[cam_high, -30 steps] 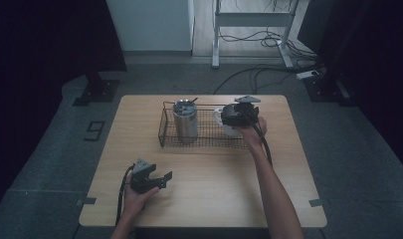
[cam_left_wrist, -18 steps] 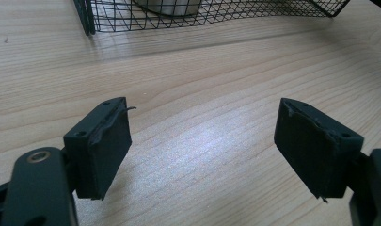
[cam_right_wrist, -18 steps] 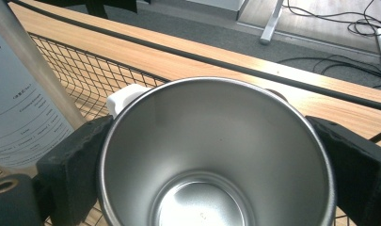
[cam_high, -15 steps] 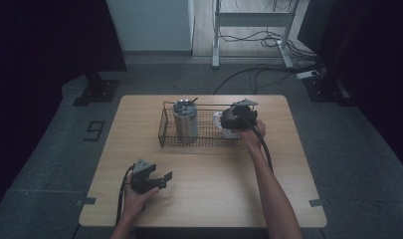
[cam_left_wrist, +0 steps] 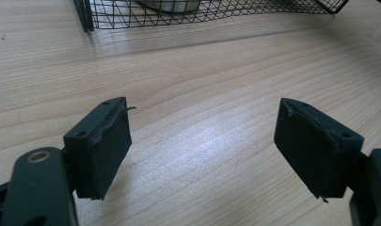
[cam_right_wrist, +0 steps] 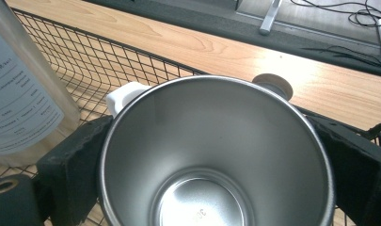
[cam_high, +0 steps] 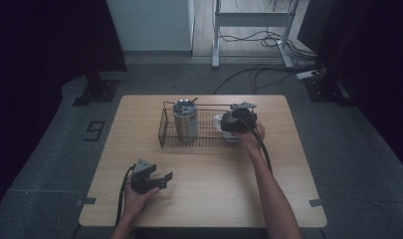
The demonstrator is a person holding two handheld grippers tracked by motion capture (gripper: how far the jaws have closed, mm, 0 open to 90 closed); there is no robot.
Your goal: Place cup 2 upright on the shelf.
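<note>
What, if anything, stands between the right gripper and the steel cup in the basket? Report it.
Nothing visible does. In the right gripper view the right gripper has a jaw on each side of the steel cup, against its wall. The tall steel canister stands apart in the wire basket.

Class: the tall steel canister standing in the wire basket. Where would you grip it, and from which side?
Grip the canister round its straight body, coming from the near side above the basket wall. It stands upright, and something sticks out of its top, so from above is awkward.
</note>
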